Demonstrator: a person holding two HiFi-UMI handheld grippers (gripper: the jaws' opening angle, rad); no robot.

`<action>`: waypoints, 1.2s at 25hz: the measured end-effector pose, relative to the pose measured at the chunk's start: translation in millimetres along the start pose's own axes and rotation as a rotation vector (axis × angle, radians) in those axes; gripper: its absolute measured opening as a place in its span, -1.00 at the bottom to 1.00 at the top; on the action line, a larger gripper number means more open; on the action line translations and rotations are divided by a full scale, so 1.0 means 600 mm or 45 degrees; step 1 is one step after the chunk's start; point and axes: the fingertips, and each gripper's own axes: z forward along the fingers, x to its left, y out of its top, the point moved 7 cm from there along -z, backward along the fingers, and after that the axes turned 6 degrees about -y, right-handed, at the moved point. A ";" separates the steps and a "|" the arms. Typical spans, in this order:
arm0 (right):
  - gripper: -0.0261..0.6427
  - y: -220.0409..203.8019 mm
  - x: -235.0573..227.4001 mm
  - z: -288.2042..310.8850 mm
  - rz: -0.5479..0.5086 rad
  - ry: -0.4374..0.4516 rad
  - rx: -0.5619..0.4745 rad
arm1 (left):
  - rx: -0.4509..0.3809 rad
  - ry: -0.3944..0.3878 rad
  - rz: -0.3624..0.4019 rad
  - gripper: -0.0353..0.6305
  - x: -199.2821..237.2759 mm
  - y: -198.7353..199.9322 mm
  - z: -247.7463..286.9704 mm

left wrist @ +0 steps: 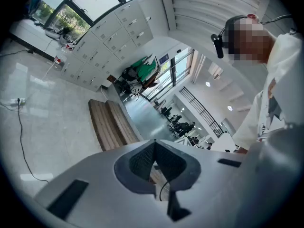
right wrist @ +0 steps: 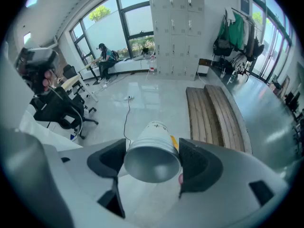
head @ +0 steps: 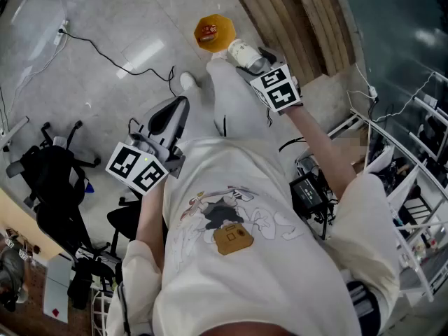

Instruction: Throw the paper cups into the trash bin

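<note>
In the head view my right gripper (head: pixel 246 54) reaches forward and is shut on a white paper cup (head: pixel 240 50), which lies on its side. The cup hangs just right of an orange trash bin (head: pixel 213 32) with rubbish inside, standing on the floor below. In the right gripper view the cup (right wrist: pixel 152 158) sits between both pads (right wrist: pixel 197 163), its open mouth facing the camera, and a sliver of orange bin (right wrist: pixel 174 143) shows behind it. My left gripper (head: pixel 183 103) is held low near the person's body, shut with nothing in it; its tips (left wrist: pixel 154 142) meet.
A wooden slatted bench (head: pixel 294 12) runs along the floor right of the bin. A black cable (head: pixel 105 56) crosses the pale floor at left. Office chairs (head: pixel 49 170) stand at the lower left, a wire rack (head: pixel 413 166) with gear at the right.
</note>
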 end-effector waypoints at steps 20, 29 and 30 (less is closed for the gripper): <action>0.15 0.031 0.062 -0.232 0.191 0.248 -0.410 | 0.008 0.065 0.258 -0.88 -0.156 -0.018 0.053; 0.15 -0.008 0.001 -0.297 0.456 0.463 -0.574 | 0.028 0.095 0.265 -0.88 -0.209 -0.054 0.111; 0.15 -0.012 -0.012 -0.296 0.468 0.470 -0.576 | 0.023 0.102 0.264 -0.88 -0.210 -0.055 0.119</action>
